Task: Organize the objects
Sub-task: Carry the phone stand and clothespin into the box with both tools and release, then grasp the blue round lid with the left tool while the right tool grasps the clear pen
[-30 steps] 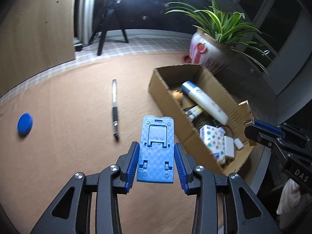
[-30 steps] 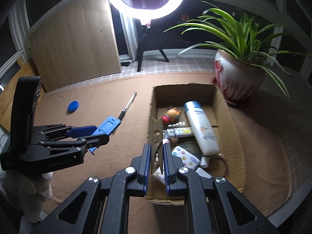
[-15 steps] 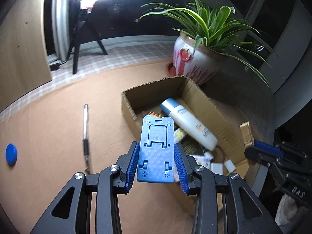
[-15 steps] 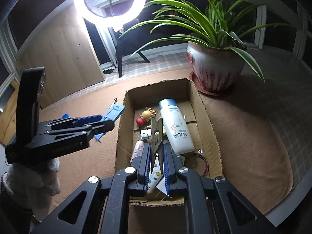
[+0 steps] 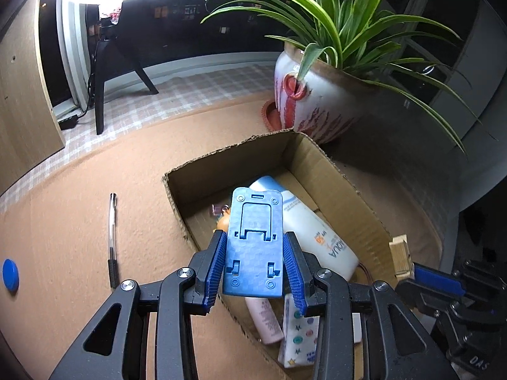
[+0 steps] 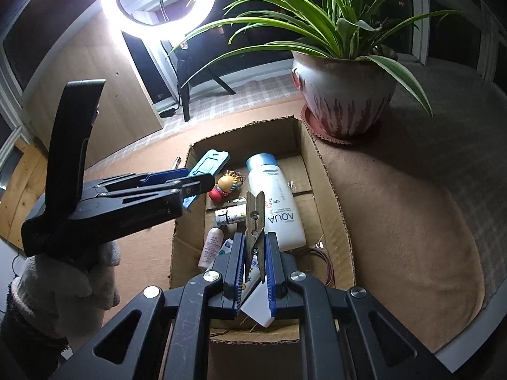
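Left gripper (image 5: pixel 255 266): I clamp a blue stand (image 5: pixel 253 240) over the box (image 5: pixel 348 186), ready to drop. Right gripper (image 6: pixel 253 272): pinches a clothespin (image 6: pixel 254 218), likewise poised.

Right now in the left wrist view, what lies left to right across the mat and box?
blue cap → pen → blue phone stand in the left tool → white bottle → wooden clothespin

Cardboard box (image 6: pixel 329 190) open-topped, floor crowded: white bottle (image 6: pixel 279 202), toy figure (image 6: pixel 223 186), small tubes. Plant leaves (image 6: pixel 285 9) overhang far end (pot just beside). Mat (image 5: pixel 63 221) left of box mostly bare.
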